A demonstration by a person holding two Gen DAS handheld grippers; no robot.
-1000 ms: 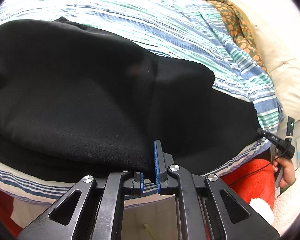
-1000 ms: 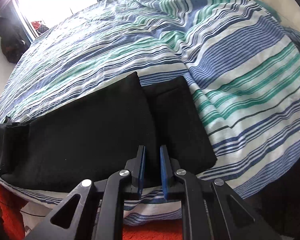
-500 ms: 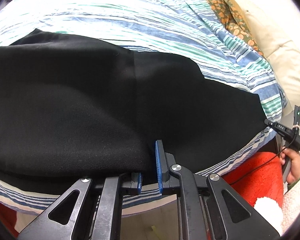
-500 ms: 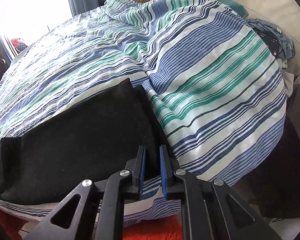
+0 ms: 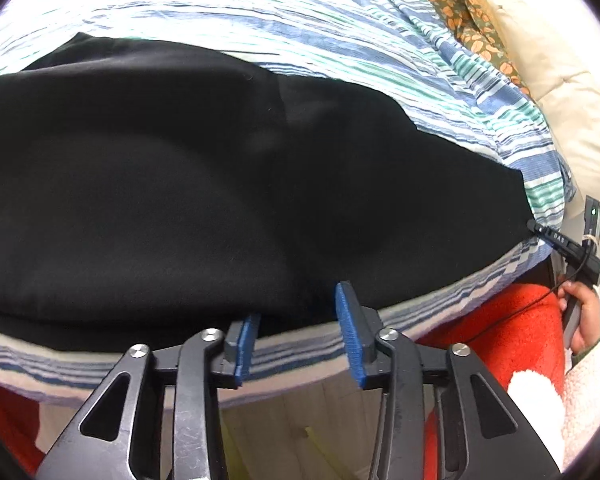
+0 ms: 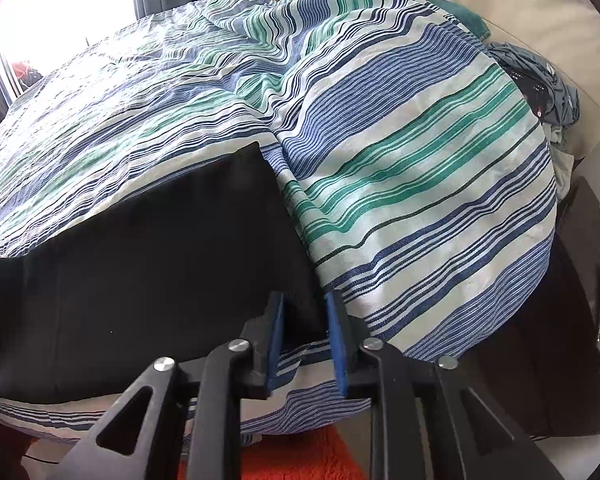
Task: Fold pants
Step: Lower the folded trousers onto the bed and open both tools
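Through my left wrist camera, the black, matte fabric pants (image 5: 204, 184) lie spread across the blue, green and white striped bedsheet (image 5: 340, 28), near the bed's front edge. My left gripper (image 5: 296, 334) has its blue-padded jaws standing wide apart at that near hem, gripping nothing. Far right I see my right hand (image 5: 582, 312) on the other tool, above the red shaggy rug (image 5: 496, 344).

Through my right wrist camera, the pants (image 6: 148, 276) end in a straight edge on the sheet (image 6: 400, 184). My right gripper (image 6: 304, 340) sits at that near corner, jaws apart with the cloth's edge between them, not pinched.

I judge a fold has just been laid down; next I must close on both near corners and carry them across.
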